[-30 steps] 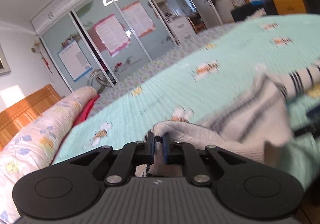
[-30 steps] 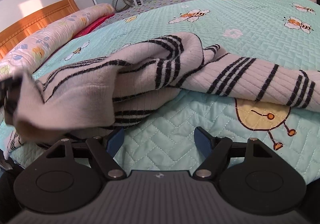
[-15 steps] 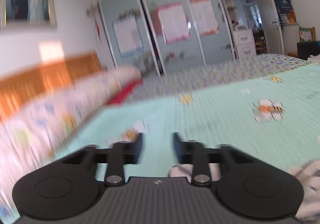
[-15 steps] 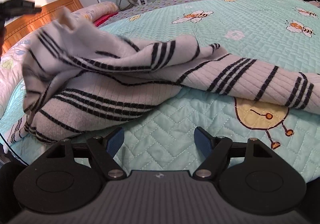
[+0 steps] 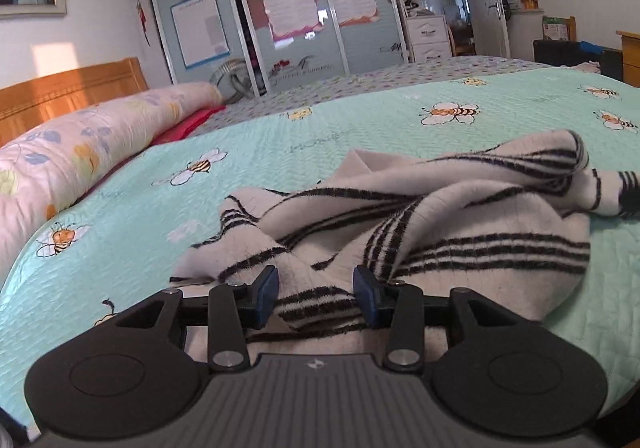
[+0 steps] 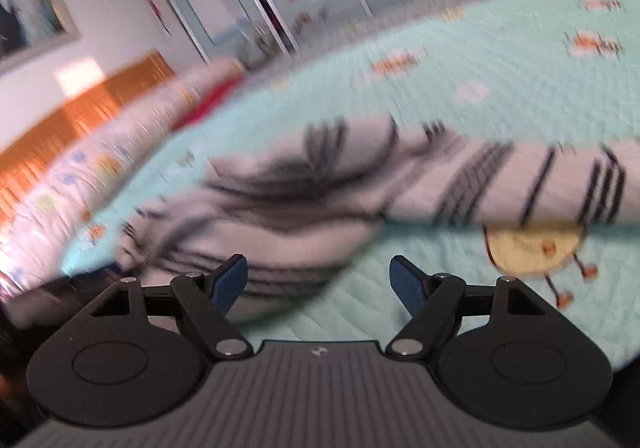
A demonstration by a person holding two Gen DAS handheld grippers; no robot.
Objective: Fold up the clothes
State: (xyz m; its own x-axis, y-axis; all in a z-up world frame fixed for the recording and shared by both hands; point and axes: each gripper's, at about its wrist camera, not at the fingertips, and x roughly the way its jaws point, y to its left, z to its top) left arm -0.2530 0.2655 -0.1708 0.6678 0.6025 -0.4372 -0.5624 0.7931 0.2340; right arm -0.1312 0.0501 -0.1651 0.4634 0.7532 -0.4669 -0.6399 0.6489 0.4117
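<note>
A white knit garment with black stripes [image 5: 440,216] lies crumpled in a heap on the mint bee-print bedspread [image 5: 280,144]. My left gripper [image 5: 316,292] is low at the near edge of the heap. Its blue pads stand apart, and a striped fold lies between them without being pinched. In the blurred right wrist view the same garment [image 6: 320,200] stretches across the bedspread [image 6: 480,60], with one striped part running off to the right. My right gripper [image 6: 320,284] hovers wide open in front of it, its left finger near the cloth, nothing gripped.
A long floral bolster [image 5: 80,160] and a wooden headboard [image 5: 60,88] run along the left side of the bed. Sliding wardrobe doors [image 5: 300,8] stand beyond the bed. A wooden desk [image 5: 628,52] is at the far right. The bed's near edge falls away just below both grippers.
My left gripper has let go of the garment's edge, swung up, then dropped behind the heap. The lifted cloth fell onto the bed. The right view has tilted and blurred.
</note>
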